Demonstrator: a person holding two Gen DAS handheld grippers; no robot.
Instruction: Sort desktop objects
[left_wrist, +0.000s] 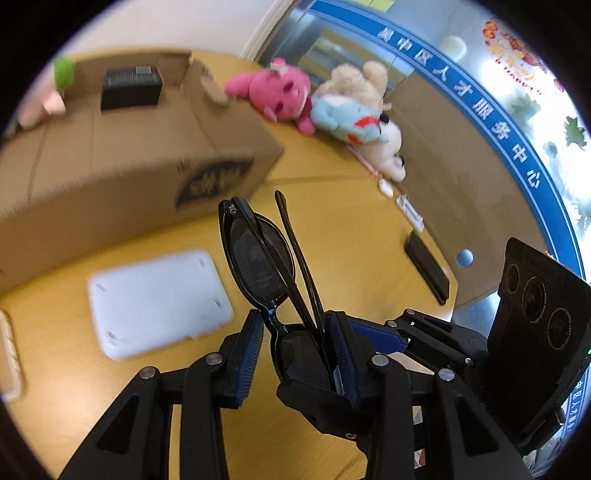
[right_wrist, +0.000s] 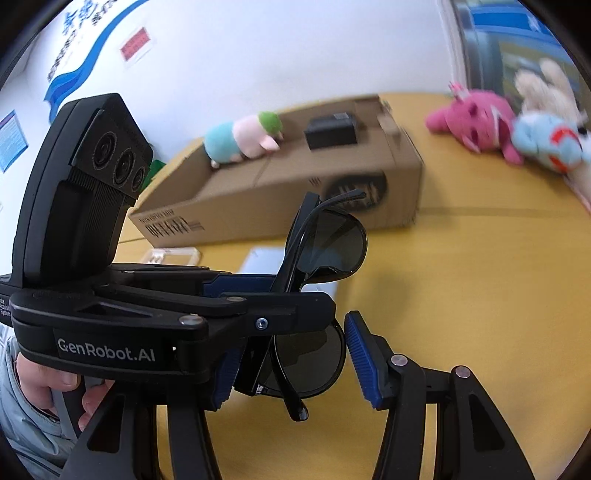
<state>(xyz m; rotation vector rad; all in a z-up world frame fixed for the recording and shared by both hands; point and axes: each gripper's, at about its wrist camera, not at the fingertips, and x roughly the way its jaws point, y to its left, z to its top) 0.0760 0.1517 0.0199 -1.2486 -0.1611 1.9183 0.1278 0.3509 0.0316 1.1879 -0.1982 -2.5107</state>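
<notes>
Black folded sunglasses (left_wrist: 264, 258) stand upright above the yellow desk (left_wrist: 351, 229). My left gripper (left_wrist: 297, 349) is shut on their lower lens, which sits between its blue pads. In the right wrist view the sunglasses (right_wrist: 327, 240) lie between my right gripper's (right_wrist: 291, 365) fingers, which are spread wide with a gap on the right side. The left gripper's body (right_wrist: 147, 295) crosses that view from the left, held by a hand.
A cardboard box (left_wrist: 140, 147) with a black case (left_wrist: 131, 86) and a small plush (right_wrist: 243, 138) on top stands behind. Plush toys (left_wrist: 288, 92) lie at the back right. A white flat box (left_wrist: 159, 299) lies on the desk, a black bar (left_wrist: 426, 262) by the wall.
</notes>
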